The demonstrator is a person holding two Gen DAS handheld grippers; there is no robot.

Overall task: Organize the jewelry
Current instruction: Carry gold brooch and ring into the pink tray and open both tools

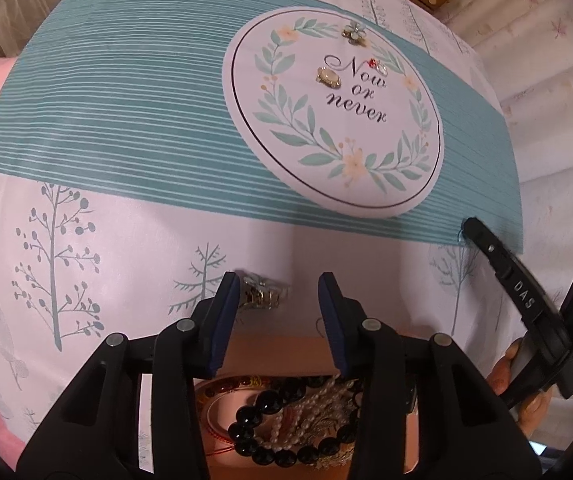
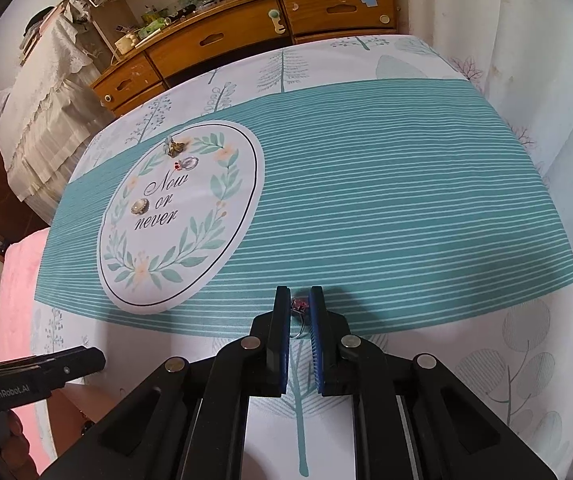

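The fingers of the right gripper [image 2: 300,304] are closed on a ring [image 2: 299,309], held just above the bedcover [image 2: 366,200]. The left gripper [image 1: 278,292] stands open, empty, over a bead-filled dish [image 1: 222,390]. The pinch is narrow; if the ring twists, it may slip out.

The broad teal striped band of the printed tablecloth [image 2: 366,184] lies bare to the right of the white oval wreath print [image 2: 182,216], giving open passage there. On the oval sit three small obstacles, well apart: a flower-shaped brooch [image 2: 174,146], a red-stoned ring [image 2: 186,164] and an oval pearl brooch [image 2: 139,205]. Near the table's front edge, a round dish heaped with black beads and pearls [image 1: 286,428] takes up the space.
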